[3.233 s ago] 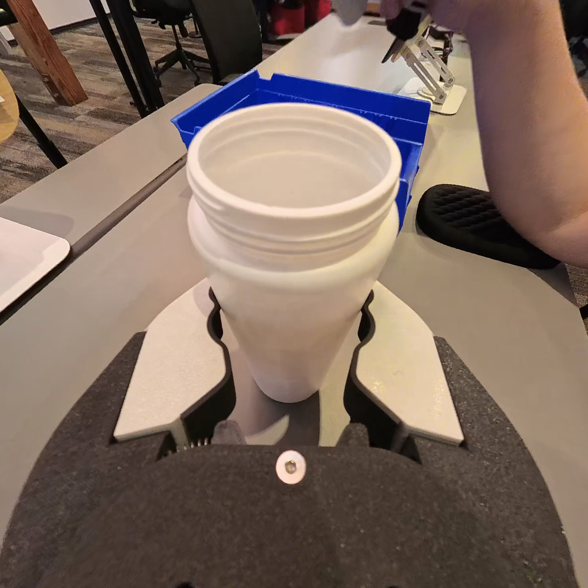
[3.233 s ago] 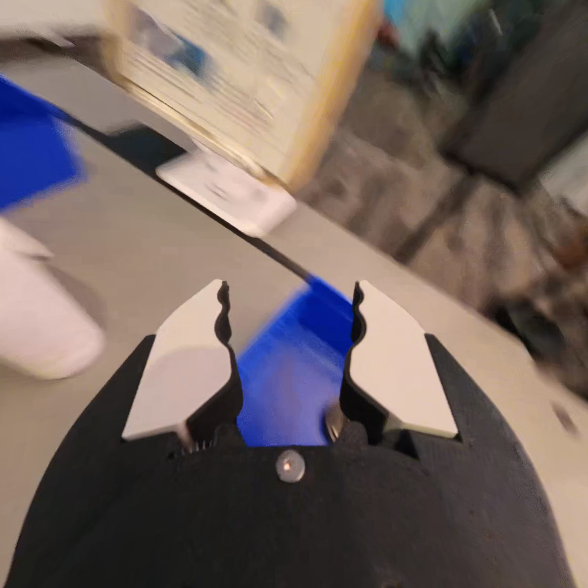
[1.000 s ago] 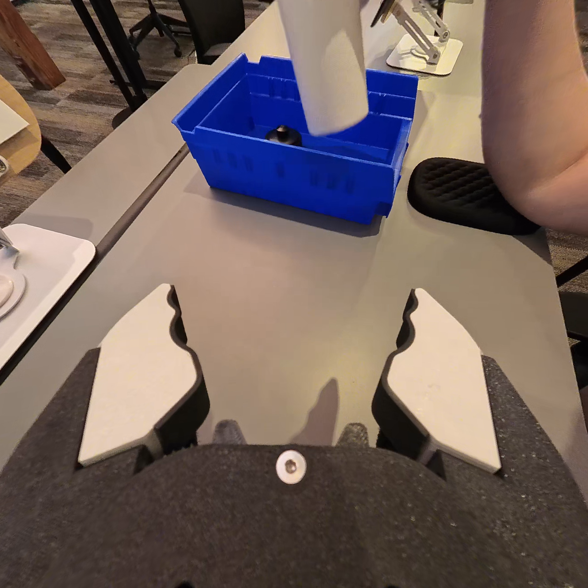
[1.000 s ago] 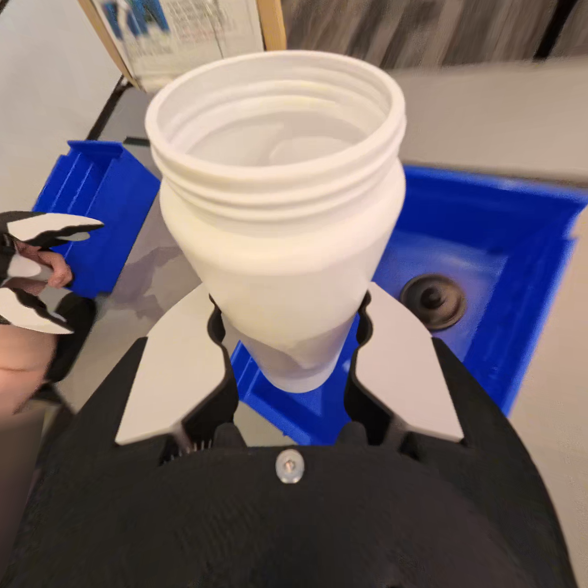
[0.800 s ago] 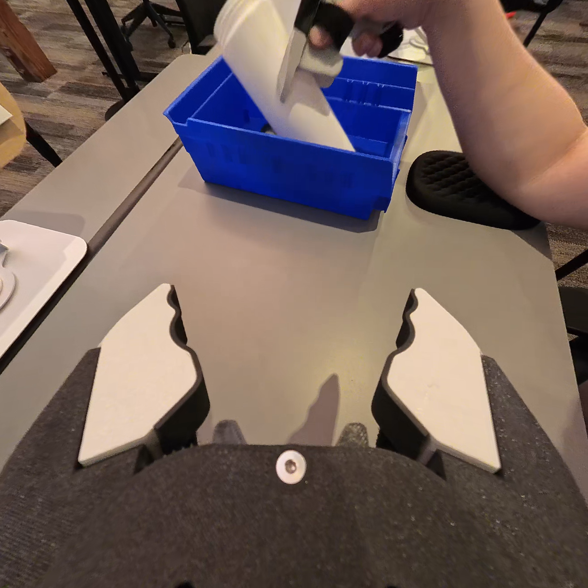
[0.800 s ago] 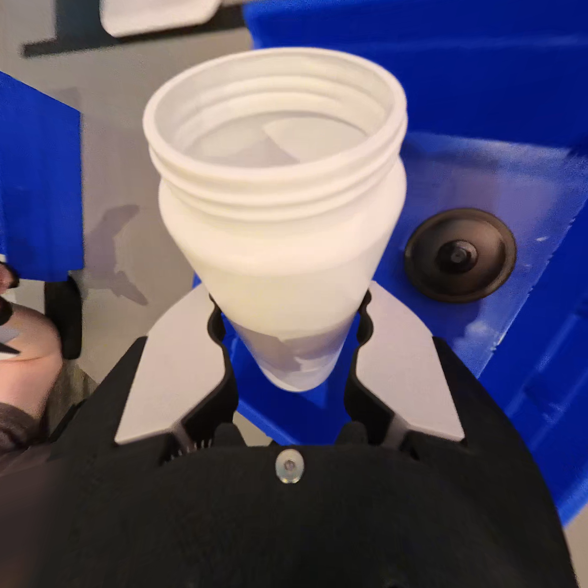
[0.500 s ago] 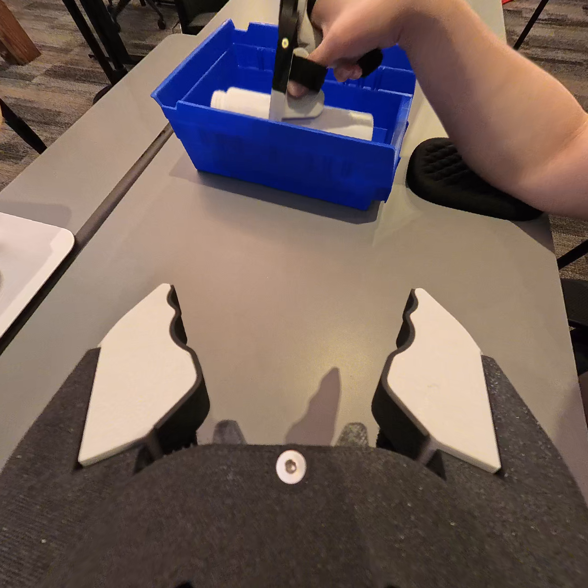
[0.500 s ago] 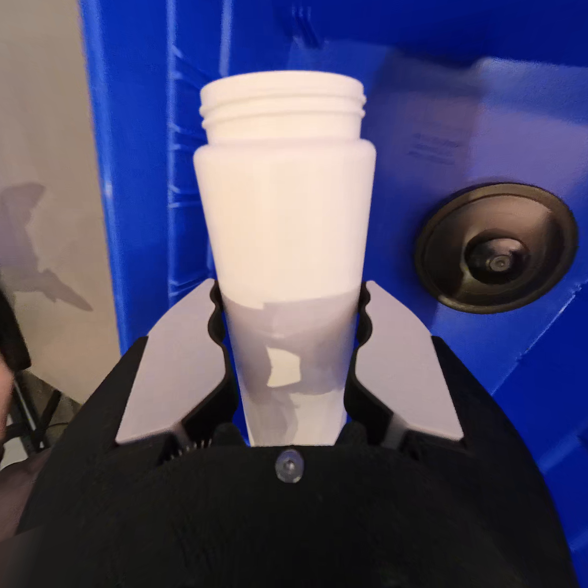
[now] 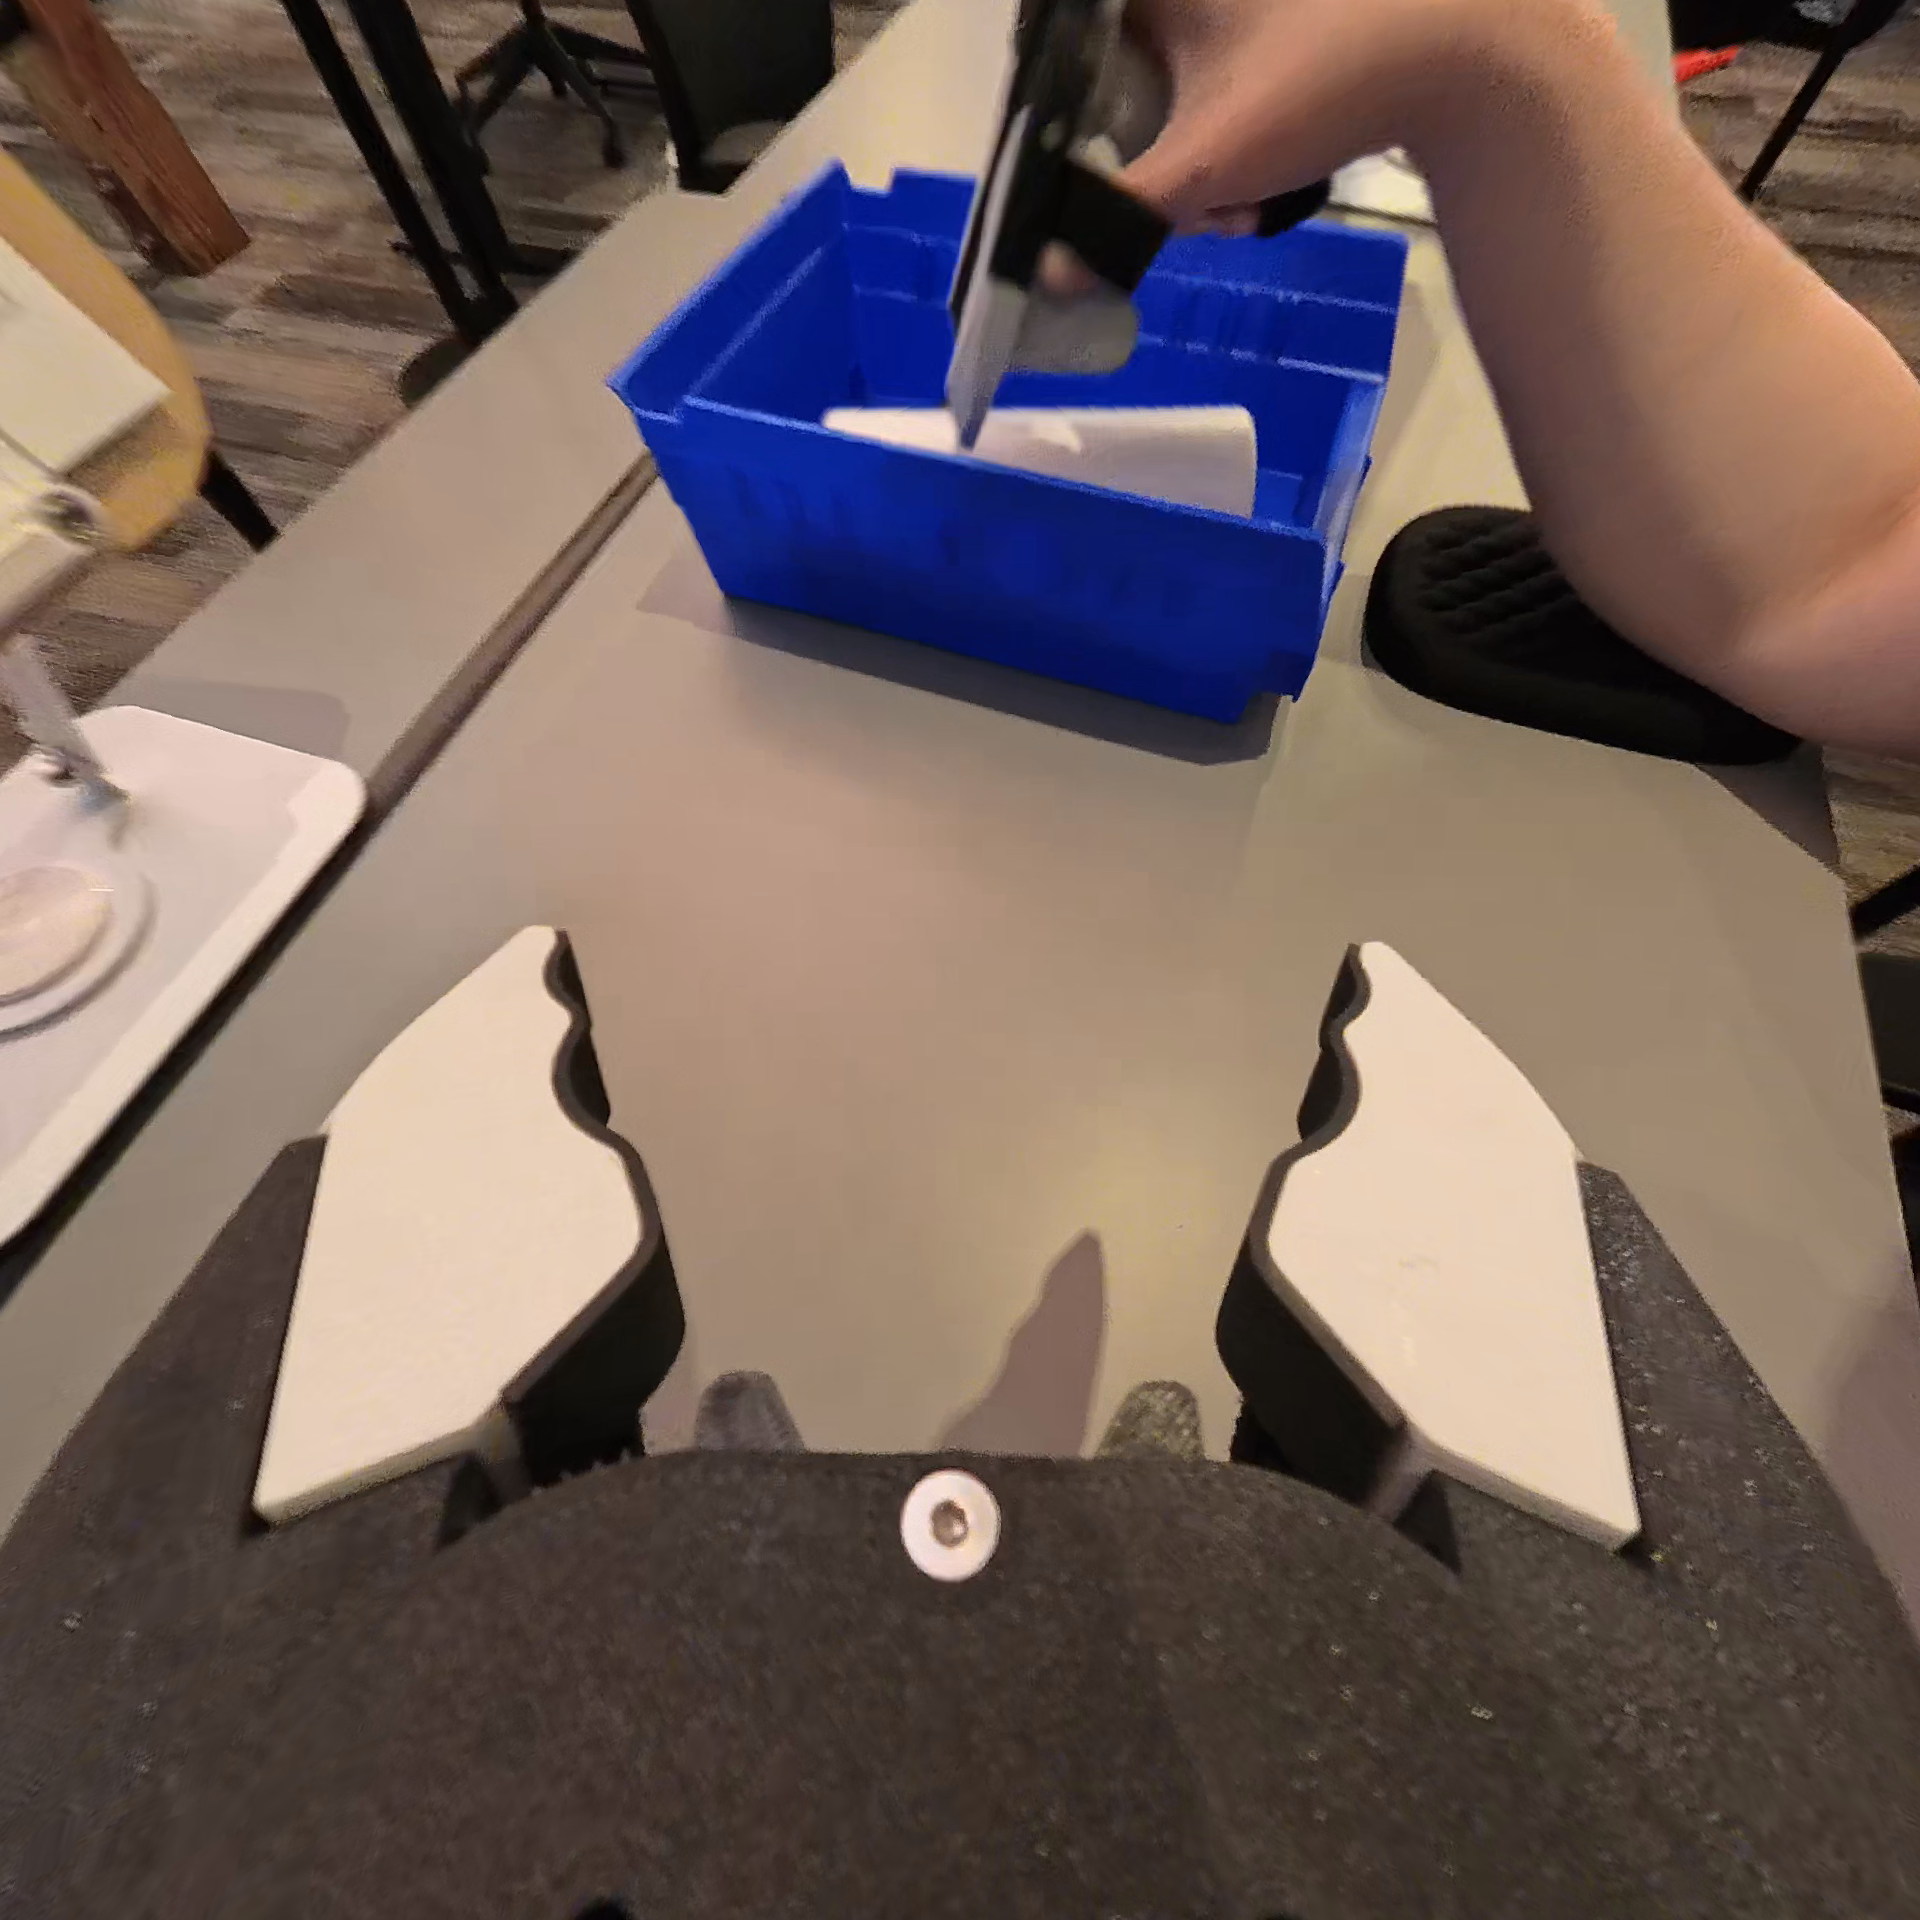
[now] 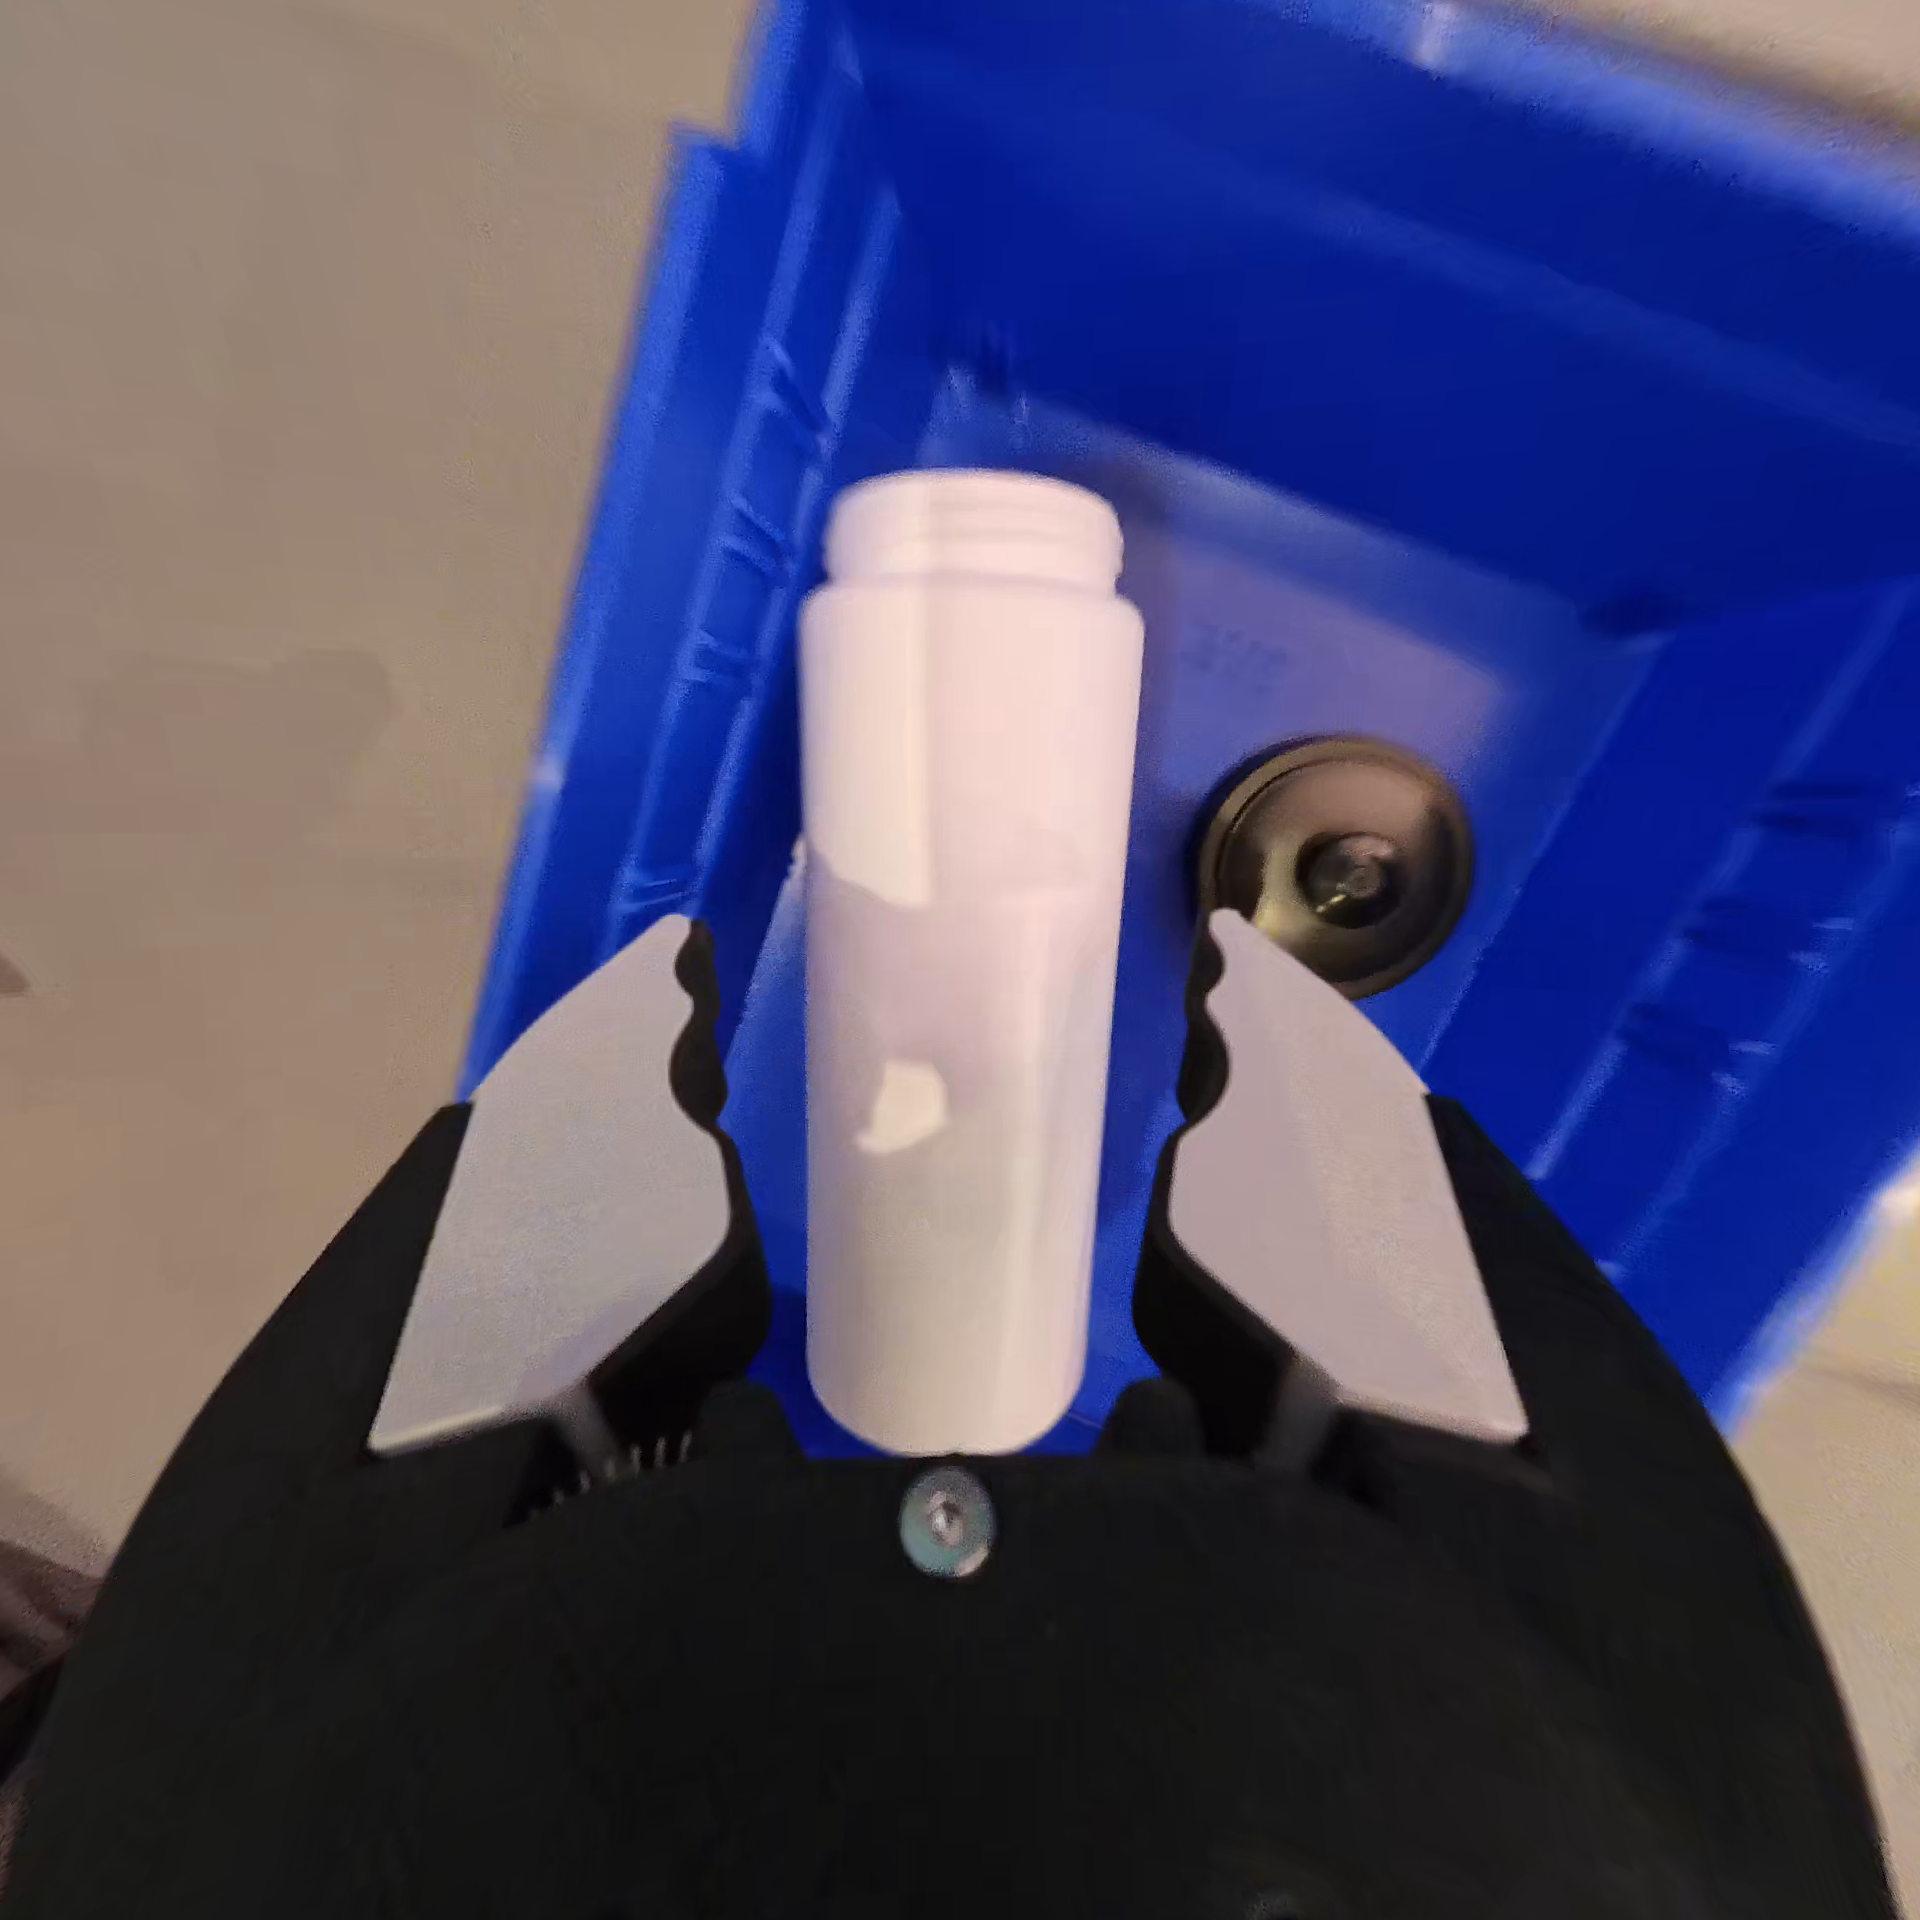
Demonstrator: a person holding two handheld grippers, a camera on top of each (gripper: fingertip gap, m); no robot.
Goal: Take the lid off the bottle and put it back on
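A white bottle [image 10: 961, 935] without its lid lies on its side in the blue bin [image 10: 1299, 312]. It also shows in the left wrist view [image 9: 1122, 447]. A dark round lid [image 10: 1340, 878] lies on the bin floor beside it. My right gripper [image 10: 951, 935] is open, with its fingers either side of the bottle and apart from it. In the left wrist view it hangs over the blue bin [image 9: 997, 561], held by a hand. My left gripper [image 9: 956, 961] is open and empty over the grey table [image 9: 935, 831], well short of the bin.
A black padded rest [image 9: 1538, 644] lies right of the bin under a person's forearm [image 9: 1683, 416]. A white tray [image 9: 156, 883] with a stand sits at the left. Chairs and table legs stand beyond the table's far edge.
My right gripper laid the bottle on its side in the bin and opened, letting it go. My left gripper let go of the bottle earlier and has stayed open.
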